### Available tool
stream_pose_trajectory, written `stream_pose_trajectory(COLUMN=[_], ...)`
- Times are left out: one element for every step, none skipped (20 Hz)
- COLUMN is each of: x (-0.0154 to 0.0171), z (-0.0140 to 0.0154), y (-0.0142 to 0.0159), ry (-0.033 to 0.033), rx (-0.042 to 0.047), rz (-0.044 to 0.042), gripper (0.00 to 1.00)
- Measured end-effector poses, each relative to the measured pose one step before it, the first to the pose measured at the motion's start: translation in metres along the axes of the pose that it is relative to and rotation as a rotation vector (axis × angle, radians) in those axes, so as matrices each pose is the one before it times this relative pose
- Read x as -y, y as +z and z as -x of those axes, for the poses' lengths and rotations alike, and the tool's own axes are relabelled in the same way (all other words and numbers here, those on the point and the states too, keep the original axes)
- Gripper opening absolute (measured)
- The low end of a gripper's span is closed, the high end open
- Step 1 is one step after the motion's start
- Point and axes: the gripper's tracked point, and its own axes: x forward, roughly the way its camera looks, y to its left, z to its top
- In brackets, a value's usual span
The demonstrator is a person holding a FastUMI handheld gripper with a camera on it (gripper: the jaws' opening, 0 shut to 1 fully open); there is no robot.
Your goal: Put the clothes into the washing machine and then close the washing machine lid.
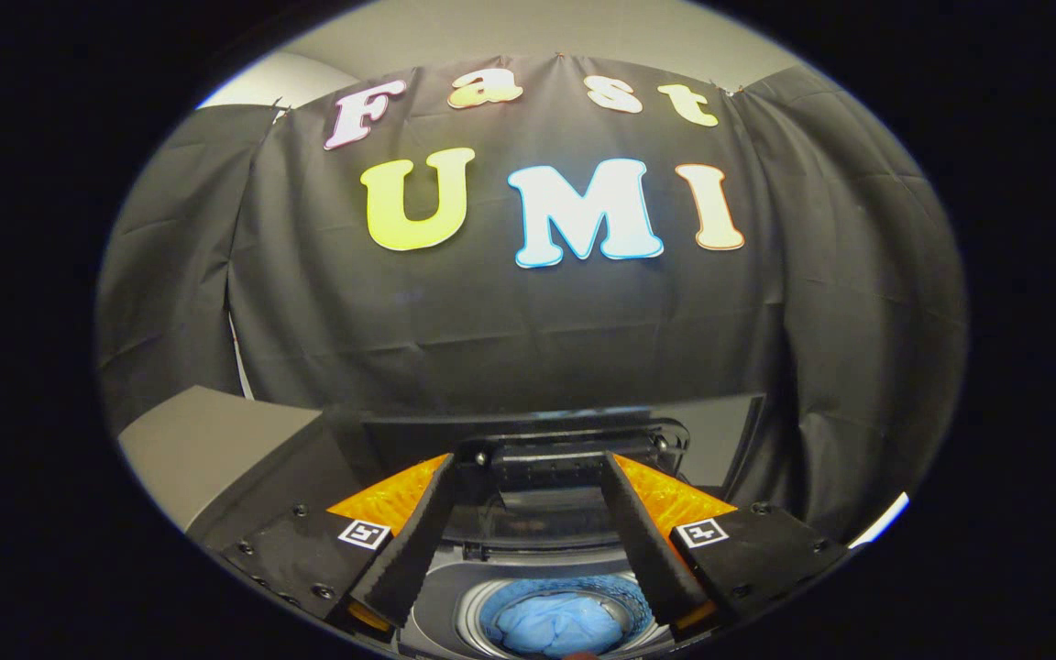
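One blue garment (557,625) lies bunched in the drum (482,612) of the washing machine (441,600), down between the bases of your two fingers and below them. It sits inside the round drum opening, with the pale ring of the tub rim around it. Your gripper (537,467) is released: the two dark fingers (413,541) stand well apart and hold nothing, their tips spread to either side of the raised lid. Neither finger touches the garment. Orange panels flank each finger on its outer side, and a small square marker (364,533) sits on each black finger mount.

Just ahead of the fingertips, the washing machine lid (574,440) stands open, tilted up and back, its dark glossy face turned toward you. Whether the fingertips touch the lid cannot be told. A grey flat surface (207,440) lies to the left of the machine. Beyond the lid hangs the black cloth wall (528,321) of the booth.
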Motion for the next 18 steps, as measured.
stream_pose_trajectory(x=[0.00008,0.00077,-0.00023,-0.00035,-0.00015,0.00073,-0.00084,0.00020,0.00177,0.00141,0.00154,0.00162,0.00244,0.00253,0.00339,0.00306,0.00317,0.00123], z=[-0.00568,-0.00496,-0.00544,-0.00525,-0.00701,-0.00663,-0.00734,-0.00739,-0.00805,-0.00628,-0.00580,-0.00636,-0.00603,-0.00406,-0.00536,-0.00669,-0.00631,-0.00398], y=[0.00549,0.00452,0.00421,0.00387,0.00703,0.00513,0.00414,0.00074,0.00027,-0.00108,-0.00036,-0.00105,-0.00211,0.00121,0.00174,-0.00150,-0.00425,-0.00606], ry=[0.00067,-0.00275,-0.00046,0.00006,0.00106,-0.00025,0.00485,0.00314,-0.00413,-0.00236,-0.00609,-0.00263,-0.00646,-0.00548,-0.00671,-0.00456,-0.00714,0.00279], rx=[0.00723,0.00622,0.00150,0.00567,0.00835,0.00946,0.00494,-0.00422,-0.00737,-0.00775,-0.00474,-0.00599,-0.00746,0.00080,0.00720,-0.00358,-0.01481,-0.01995], rz=[0.00016,0.00268,0.00067,-0.00186,-0.00363,-0.00391,-0.00727,-0.00399,-0.00189,-0.00099,0.00042,0.00296,0.00001,0.00075,0.00091,-0.00200,-0.00818,-0.01017], gripper=[0.97,0.97,0.97,0.97,0.97,0.97,0.97,0.97,0.97,0.97,0.97,0.97,0.97,0.97,0.97,0.97,0.97,0.97])
